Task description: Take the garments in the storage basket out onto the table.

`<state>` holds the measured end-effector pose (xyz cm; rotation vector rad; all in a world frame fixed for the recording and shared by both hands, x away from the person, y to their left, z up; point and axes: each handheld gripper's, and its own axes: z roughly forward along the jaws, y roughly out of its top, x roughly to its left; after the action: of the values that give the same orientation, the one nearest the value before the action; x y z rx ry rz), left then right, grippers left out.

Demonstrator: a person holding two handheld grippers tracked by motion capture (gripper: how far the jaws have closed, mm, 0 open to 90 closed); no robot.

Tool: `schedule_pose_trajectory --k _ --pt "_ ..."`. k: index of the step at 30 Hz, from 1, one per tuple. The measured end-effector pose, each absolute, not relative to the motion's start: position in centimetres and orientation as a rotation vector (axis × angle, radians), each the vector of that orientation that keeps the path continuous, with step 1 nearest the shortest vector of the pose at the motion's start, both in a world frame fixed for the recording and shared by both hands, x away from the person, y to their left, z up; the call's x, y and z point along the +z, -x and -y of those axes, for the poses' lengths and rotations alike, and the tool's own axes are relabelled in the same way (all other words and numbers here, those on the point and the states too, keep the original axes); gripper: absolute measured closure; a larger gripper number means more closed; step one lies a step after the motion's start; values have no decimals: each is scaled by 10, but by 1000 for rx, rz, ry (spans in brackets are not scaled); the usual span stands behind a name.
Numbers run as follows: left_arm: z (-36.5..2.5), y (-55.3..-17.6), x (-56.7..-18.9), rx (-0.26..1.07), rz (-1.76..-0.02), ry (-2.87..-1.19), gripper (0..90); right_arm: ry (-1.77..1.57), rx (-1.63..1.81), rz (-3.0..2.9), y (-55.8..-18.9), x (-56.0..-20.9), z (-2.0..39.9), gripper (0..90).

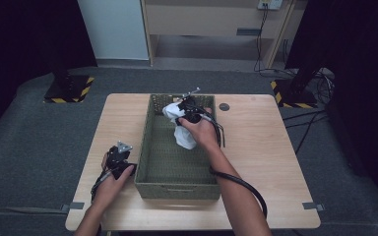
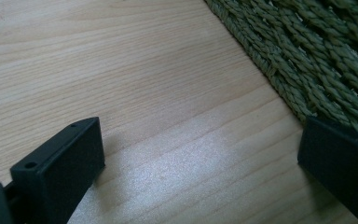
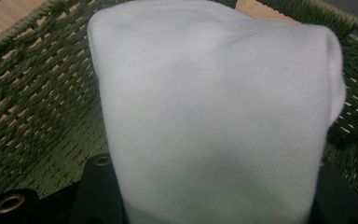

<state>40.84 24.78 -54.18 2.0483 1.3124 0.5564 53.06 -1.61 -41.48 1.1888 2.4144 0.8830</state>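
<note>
Near edge of the wooden table [image 1: 256, 162]: the person's two forearms come in from the bottom of the high view.

Left gripper [image 1: 119, 156] sits low on the tabletop at the near left, just beside the left wall of the woven green basket [image 1: 177, 189]. In the left gripper view its two black jaws stand wide apart, bare wood grain between them, nothing held; the right-hand jaw is close against the basket's weave [image 2: 317, 60], whether touching I cannot tell.

Basket occupies the middle of the table, long axis running near to far, near wall close to the table's near edge.

Farther in, over the basket's far half: right gripper [image 1: 177, 115] is clamped on a white cloth [image 1: 183, 135]. In the high view the cloth bunches at the jaws and hangs down toward the basket floor. In the right gripper view the cloth [image 3: 214, 112] rises between the two jaws, pinched at its lower part, basket weave behind it on both sides.

Far right of the basket: a small dark round disc [image 1: 224, 106] on the tabletop, well apart from both grippers.
</note>
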Motion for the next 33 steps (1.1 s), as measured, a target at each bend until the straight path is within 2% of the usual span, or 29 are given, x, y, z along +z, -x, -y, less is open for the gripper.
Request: schedule_pose_trajectory --k 33 --pt "-248 -408 -542 555 -1312 -2051 0 -1116 937 -2385 -522 -370 17 533"
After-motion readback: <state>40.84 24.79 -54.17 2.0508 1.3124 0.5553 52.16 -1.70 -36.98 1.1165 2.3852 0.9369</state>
